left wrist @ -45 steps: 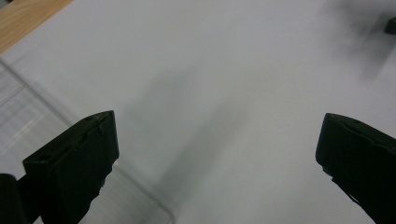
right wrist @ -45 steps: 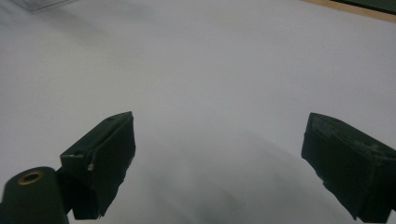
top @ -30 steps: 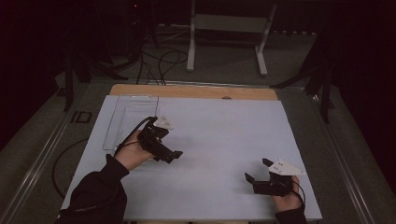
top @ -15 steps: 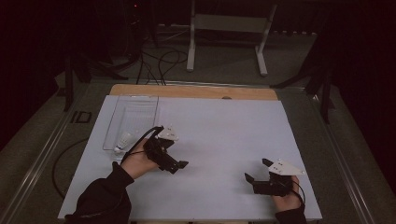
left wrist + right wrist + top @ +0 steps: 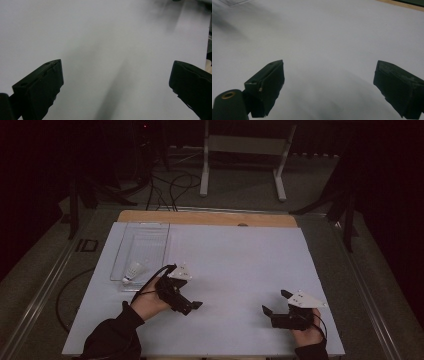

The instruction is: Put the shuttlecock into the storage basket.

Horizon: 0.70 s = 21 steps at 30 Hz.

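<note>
2 grippers sit empty, jaws spread wide. I judge the shuttlecock (image 5: 132,271) already placed: it lies at the near end of the clear tray (image 5: 150,227). My left gripper (image 5: 192,306) hangs just right of it, angled rightward over the white mat (image 5: 240,255); right gripper (image 5: 272,302) rests low. Next I'd park both.

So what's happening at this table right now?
A person holds a gripper in each hand over a white table. Both are open and hold nothing. The left gripper sits just to the near right of a clear tray, where a shuttlecock lies at the near end. The right gripper rests low near the table's near right corner. In both gripper views the fingers stand wide apart over bare white surface.
</note>
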### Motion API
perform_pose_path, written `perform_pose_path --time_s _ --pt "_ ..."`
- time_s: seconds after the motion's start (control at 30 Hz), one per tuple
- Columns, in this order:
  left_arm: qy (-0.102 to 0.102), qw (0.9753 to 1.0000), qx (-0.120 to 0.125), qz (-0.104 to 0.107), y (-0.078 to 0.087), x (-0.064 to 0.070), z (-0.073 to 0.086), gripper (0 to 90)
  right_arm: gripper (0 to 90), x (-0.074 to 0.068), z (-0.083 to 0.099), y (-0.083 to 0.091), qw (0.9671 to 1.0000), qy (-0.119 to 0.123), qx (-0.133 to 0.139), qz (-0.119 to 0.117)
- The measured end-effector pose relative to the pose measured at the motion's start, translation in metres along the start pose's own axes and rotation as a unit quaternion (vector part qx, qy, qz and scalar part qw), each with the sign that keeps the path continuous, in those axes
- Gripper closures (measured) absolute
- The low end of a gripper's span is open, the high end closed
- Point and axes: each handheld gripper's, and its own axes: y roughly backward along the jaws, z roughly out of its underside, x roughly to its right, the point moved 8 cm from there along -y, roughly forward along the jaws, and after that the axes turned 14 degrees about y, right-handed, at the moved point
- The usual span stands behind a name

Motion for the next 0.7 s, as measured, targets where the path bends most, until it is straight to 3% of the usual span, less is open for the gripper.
perform_pose_path --time_s 0.07,0.37,0.7 --pt "0.001 1.0000 0.000 0.009 -0.001 0.003 0.005 0.1 9.5 0.000 0.000 0.000 1.0000 0.001 -0.001 0.000" --pt "-0.001 0.9999 -0.001 0.012 -0.004 0.007 0.022 0.1 9.5 0.000 0.000 0.000 1.0000 0.000 0.000 -0.001" --pt "0.015 0.9996 0.014 0.019 -0.001 0.007 0.039 0.1 9.5 -0.001 0.000 0.000 1.0000 0.000 0.000 -0.002"
